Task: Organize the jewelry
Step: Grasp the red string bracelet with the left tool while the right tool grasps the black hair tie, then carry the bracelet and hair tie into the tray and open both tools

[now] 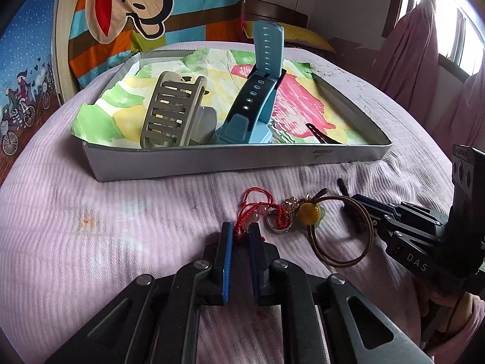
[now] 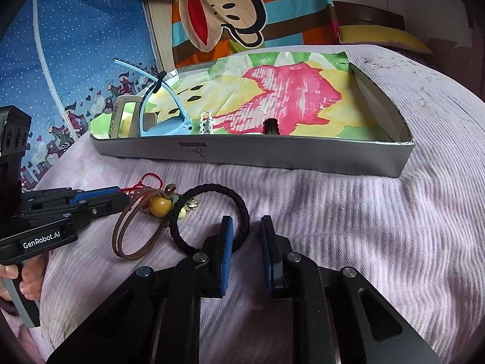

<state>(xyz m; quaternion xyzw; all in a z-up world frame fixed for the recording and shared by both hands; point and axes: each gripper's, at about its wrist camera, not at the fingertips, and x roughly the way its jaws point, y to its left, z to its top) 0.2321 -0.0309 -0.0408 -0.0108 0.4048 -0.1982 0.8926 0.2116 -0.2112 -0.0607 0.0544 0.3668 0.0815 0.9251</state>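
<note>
Watch (image 1: 251, 103) and hair claw (image 1: 172, 112) already sit in the tray (image 1: 212, 157); left gripper (image 1: 241, 232) pinches the red cord (image 1: 257, 209), right gripper (image 2: 246, 227) looks nearly closed beside the black hair tie (image 2: 212, 212), gripping nothing.

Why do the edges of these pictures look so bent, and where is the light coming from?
Left wrist view: the fisheye lens bows the grey tray and darkens the corners; the window at the right is blown out white. Right wrist view: same bending, no window visible, softer, dimmer light.

Watch (image 1: 257, 91) and hair clip (image 1: 172, 112) lie in the tray (image 1: 212, 160), bracelets (image 1: 272, 212) before it
</note>
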